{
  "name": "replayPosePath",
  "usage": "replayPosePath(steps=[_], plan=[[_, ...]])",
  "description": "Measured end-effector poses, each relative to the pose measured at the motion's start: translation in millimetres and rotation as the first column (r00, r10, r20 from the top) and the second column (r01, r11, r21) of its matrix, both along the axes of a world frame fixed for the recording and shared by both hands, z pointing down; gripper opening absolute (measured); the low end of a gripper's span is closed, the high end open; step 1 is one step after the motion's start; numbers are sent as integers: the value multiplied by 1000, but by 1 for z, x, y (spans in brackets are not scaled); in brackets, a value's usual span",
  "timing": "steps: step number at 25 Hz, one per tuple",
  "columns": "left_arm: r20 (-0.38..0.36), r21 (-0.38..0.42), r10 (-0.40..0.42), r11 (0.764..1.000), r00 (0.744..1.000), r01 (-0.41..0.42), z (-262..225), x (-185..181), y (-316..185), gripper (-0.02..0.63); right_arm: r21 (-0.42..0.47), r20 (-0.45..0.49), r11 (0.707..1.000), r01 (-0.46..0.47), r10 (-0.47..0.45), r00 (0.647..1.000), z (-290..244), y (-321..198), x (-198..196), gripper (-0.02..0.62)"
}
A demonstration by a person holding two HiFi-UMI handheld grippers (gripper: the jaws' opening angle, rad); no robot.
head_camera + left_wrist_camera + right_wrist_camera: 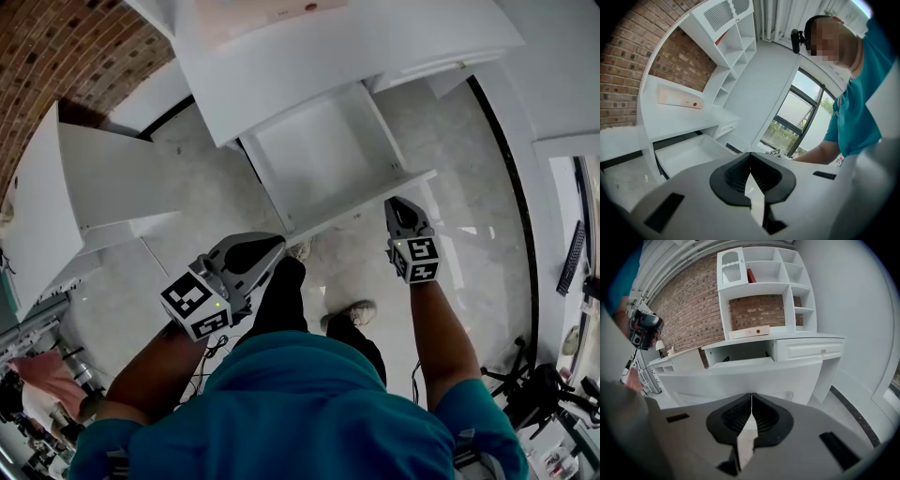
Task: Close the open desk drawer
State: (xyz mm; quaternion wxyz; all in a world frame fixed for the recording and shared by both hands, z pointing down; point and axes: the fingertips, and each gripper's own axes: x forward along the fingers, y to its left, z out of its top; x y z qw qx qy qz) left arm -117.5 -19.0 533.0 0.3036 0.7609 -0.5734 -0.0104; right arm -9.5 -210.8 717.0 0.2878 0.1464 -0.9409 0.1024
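Observation:
The white desk [309,47] has its wide drawer [328,155] pulled out toward me, with nothing visible inside. The drawer's front panel [366,199] runs across just beyond both grippers. My right gripper [397,202] is shut, with its tips at the right end of that panel; whether they touch it I cannot tell. In the right gripper view the drawer front [754,376] fills the space just ahead of the shut right gripper [751,397]. My left gripper [277,244] is shut and sits lower left of the panel, apart from it. The left gripper view shows the left gripper [750,154] with the drawer [689,157] to its left.
A white side cabinet [94,183] stands at the left against a brick wall [56,66]. A small closed drawer with a knob [823,351] sits at the desk's right. A shelf hutch [764,273] tops the desk. My shoes [361,311] are on the pale floor. A black stand and cables [539,384] lie at the lower right.

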Motion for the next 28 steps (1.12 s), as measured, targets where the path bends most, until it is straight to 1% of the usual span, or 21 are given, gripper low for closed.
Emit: replayPosePath(steps=[9,21,28], plan=[[-22,7,-7,1000,1000,7,2,-13,-4,15,-11,2,1000,-28,28,1000,-1,-3,-9,23],[-35,18,-23,1000,999,23,4,-35,-12,15,1,-6,1000,-12,12,1000,-1,-14,-34,23],[-45,24,-39,999,998,40,5,-51,-15,15,12,-8,1000,2,-2,1000,-2,-21,-58,23]])
